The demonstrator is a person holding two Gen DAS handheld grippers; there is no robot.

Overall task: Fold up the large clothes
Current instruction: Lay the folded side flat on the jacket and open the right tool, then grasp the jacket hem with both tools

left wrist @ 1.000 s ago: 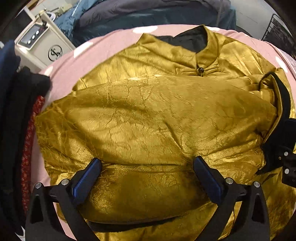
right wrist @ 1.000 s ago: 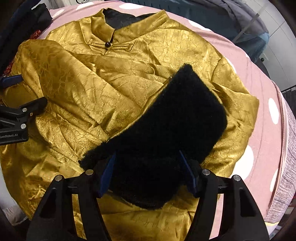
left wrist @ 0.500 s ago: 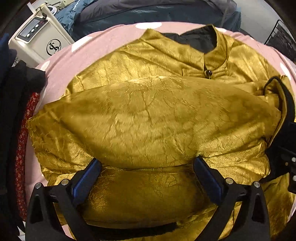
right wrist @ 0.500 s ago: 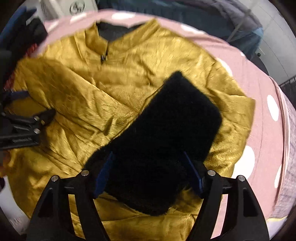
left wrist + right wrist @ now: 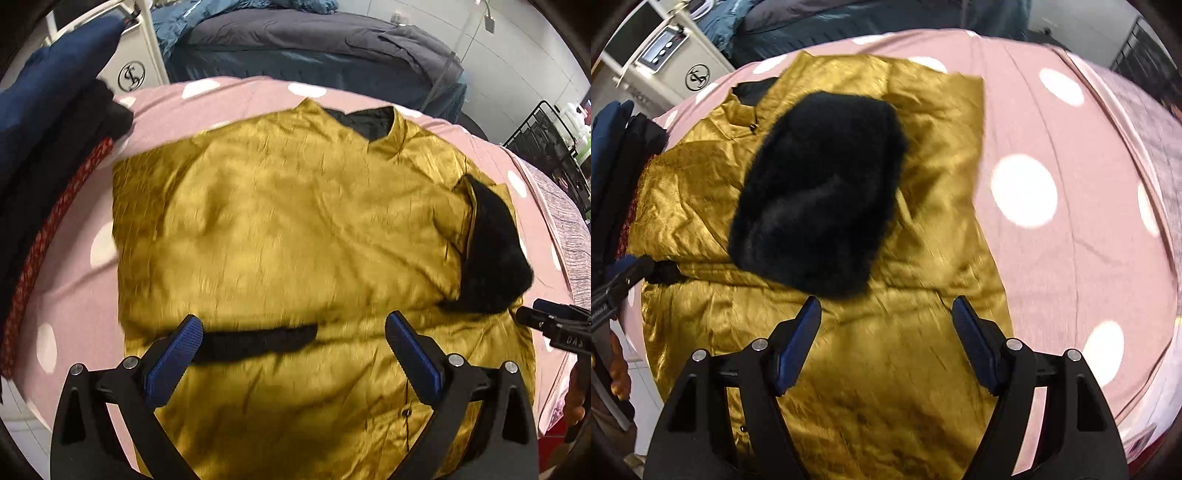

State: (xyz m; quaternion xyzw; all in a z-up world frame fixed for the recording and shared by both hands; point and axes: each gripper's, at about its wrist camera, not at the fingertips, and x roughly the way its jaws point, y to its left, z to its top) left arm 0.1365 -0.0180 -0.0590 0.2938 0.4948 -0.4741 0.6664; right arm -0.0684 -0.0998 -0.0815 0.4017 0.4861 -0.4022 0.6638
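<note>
Your left gripper (image 5: 293,345): jaws apart, nothing between, above jacket (image 5: 295,240) near hem. Your right gripper (image 5: 886,325): jaws just been opening, now wide and bare, black fur cuff (image 5: 820,192) lying free beyond tips. Jacket: gold, sleeves folded across chest, spread over left half of bed (image 5: 1071,147), collar toward far edge. Bed: pink sheet, white dots. Dark clothes pile (image 5: 48,147) at bed's left edge. White machine (image 5: 668,62) beyond far left corner; grey-blue bedding (image 5: 314,40) behind.

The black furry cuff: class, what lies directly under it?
The black furry cuff lies on the gold satin jacket, spread over a pink polka-dot cover. The fabric beneath the cuff is hidden.
</note>
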